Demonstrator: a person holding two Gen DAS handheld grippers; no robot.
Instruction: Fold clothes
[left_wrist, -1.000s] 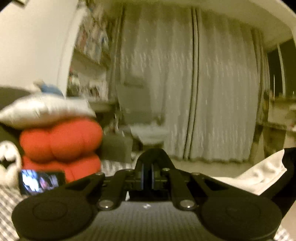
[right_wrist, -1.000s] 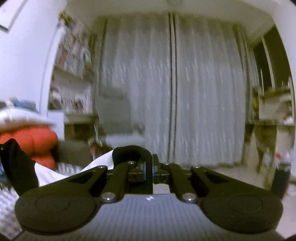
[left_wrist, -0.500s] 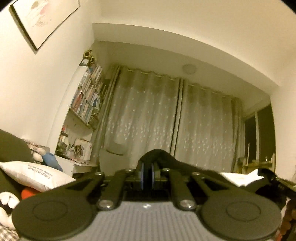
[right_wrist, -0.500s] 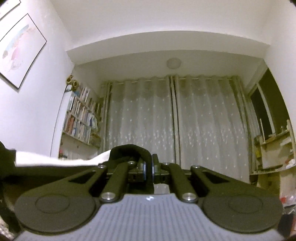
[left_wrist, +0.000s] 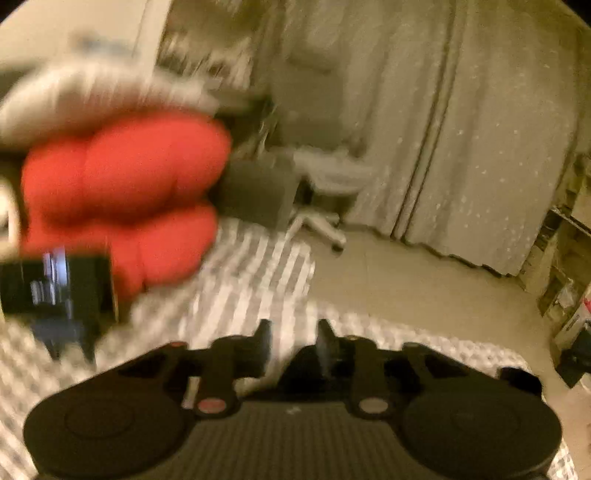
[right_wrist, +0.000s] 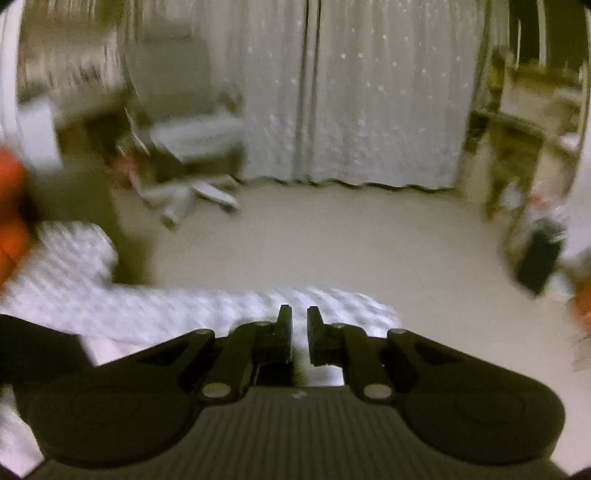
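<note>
The left gripper (left_wrist: 291, 334) pointed down at the bed (left_wrist: 236, 280), and its jaws were opening, with a clear gap and nothing pressed between them. A dark and white cloth (left_wrist: 299, 369) lay under the jaws, just behind the fingers, but it was too blurred to say more. The right gripper (right_wrist: 299, 319) was also opening, only a narrow gap so far, with nothing held. Below it lay white fabric with a dark part at the left (right_wrist: 40, 347). Further on the bed were a small dark device (left_wrist: 55, 288) and a red cushion (left_wrist: 122, 184). Beyond the bed stood a grey chair (right_wrist: 184, 110), and behind it hung the curtains (right_wrist: 351, 92).
</note>
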